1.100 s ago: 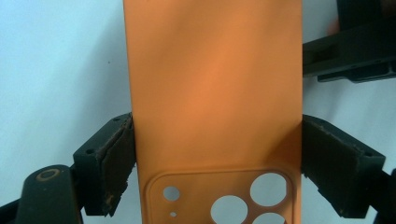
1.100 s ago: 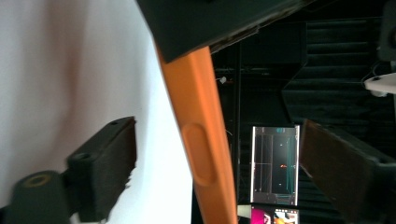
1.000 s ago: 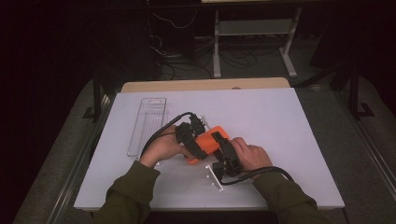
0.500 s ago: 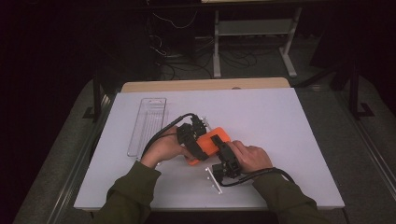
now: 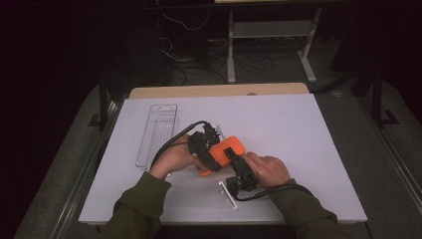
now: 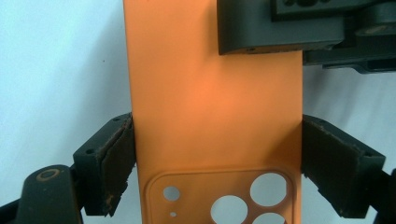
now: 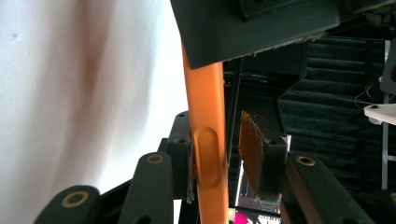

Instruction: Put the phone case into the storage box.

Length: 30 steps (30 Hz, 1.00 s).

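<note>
Above the middle of the white table (image 5: 308,139), the orange phone case (image 5: 225,152) is clamped across its width by the left gripper (image 6: 217,168), while the right gripper (image 7: 219,161), jaws just closing, straddles its edge, one pad touching and the other seemingly just clear.
</note>
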Each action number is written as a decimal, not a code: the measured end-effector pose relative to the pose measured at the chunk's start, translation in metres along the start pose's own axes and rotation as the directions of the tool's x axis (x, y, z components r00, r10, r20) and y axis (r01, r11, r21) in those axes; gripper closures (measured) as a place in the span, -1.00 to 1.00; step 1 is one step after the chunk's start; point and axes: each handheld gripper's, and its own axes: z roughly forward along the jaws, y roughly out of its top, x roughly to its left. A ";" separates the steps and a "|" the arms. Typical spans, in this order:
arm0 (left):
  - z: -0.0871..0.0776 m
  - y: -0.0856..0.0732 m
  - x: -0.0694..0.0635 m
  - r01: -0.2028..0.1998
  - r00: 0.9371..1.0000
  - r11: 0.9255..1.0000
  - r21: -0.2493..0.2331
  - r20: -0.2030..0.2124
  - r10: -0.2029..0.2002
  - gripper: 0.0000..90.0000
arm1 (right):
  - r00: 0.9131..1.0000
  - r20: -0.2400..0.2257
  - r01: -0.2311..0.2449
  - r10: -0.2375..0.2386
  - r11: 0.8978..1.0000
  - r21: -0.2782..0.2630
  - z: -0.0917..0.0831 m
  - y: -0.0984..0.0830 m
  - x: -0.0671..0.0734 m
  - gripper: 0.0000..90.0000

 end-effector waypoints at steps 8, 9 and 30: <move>-0.001 -0.001 0.001 0.002 1.000 1.000 -0.003 -0.003 -0.002 -0.66 | 0.999 -0.019 0.030 -0.030 1.000 -0.001 0.000 0.001 0.000 0.59; -0.001 -0.001 0.001 0.002 1.000 1.000 -0.002 -0.003 -0.002 -0.66 | 0.999 -0.019 0.029 -0.029 1.000 0.001 0.000 0.001 0.000 0.60; -0.004 -0.001 0.003 0.007 0.999 1.000 -0.029 0.047 -0.005 -0.67 | 0.999 0.032 -0.013 0.012 1.000 0.022 -0.005 0.003 -0.004 0.83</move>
